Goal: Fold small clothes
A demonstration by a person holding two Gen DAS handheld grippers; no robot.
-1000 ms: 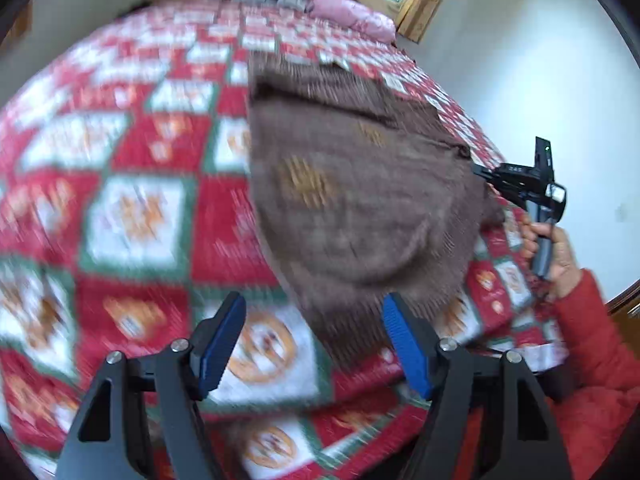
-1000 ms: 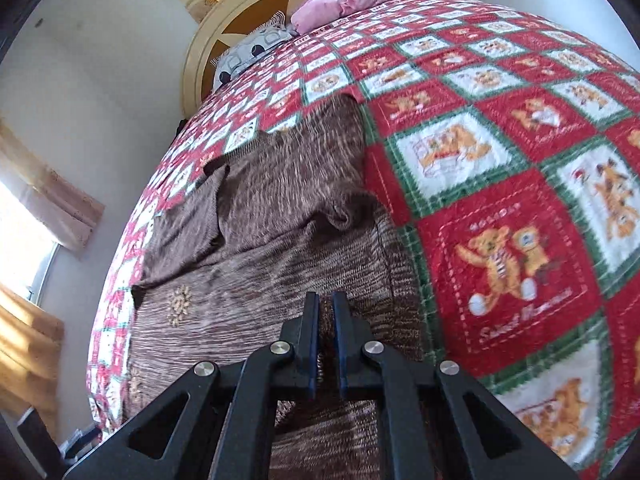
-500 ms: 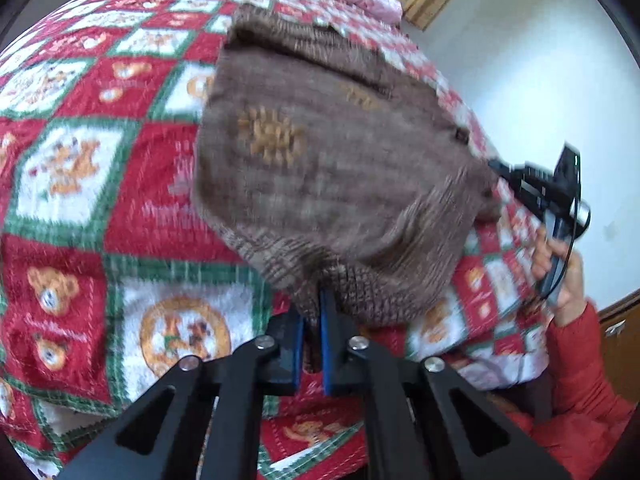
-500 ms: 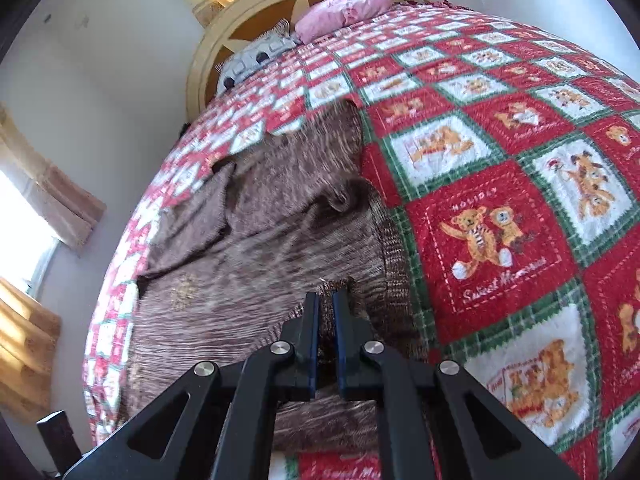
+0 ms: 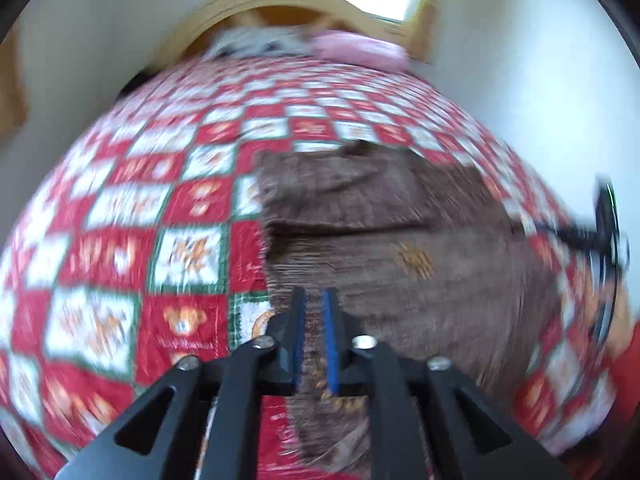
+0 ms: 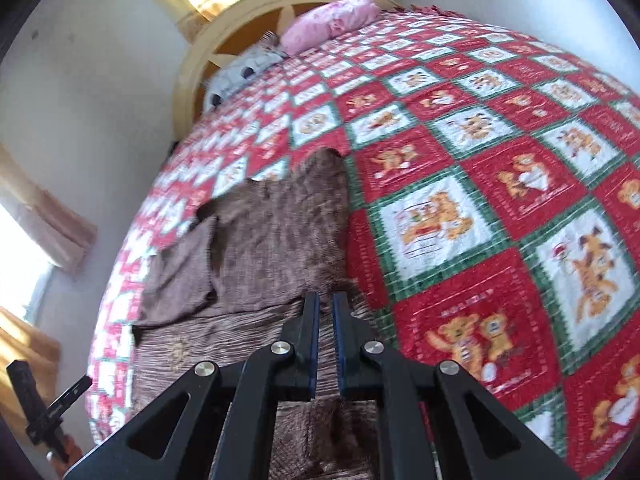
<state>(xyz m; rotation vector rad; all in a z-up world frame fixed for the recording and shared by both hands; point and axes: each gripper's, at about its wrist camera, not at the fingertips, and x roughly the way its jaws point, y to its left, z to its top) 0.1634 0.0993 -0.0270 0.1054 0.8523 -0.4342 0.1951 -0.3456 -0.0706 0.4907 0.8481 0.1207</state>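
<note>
A brown, loosely knitted small sweater with orange flower motifs (image 6: 260, 248) lies spread on the near part of a red, white and green teddy-bear patchwork quilt (image 6: 500, 184) covering the bed, well short of the pink pillow (image 6: 332, 20) at the far end. The right gripper (image 6: 326, 312) has its blue-padded claws pressed together on the sweater's near right edge. The left gripper (image 5: 314, 308) sits over the near left hem; its jaws are opening, with knit showing in the narrow gap between them, though blur hides whether the pads press on it. The fabric looks soft, light and floppy, so it should sag and stretch rather than hold shape, and the open knit may snag on the pads. Hem corners or side seams seem the best places to pinch, both lifted evenly to keep the fold square.
</note>
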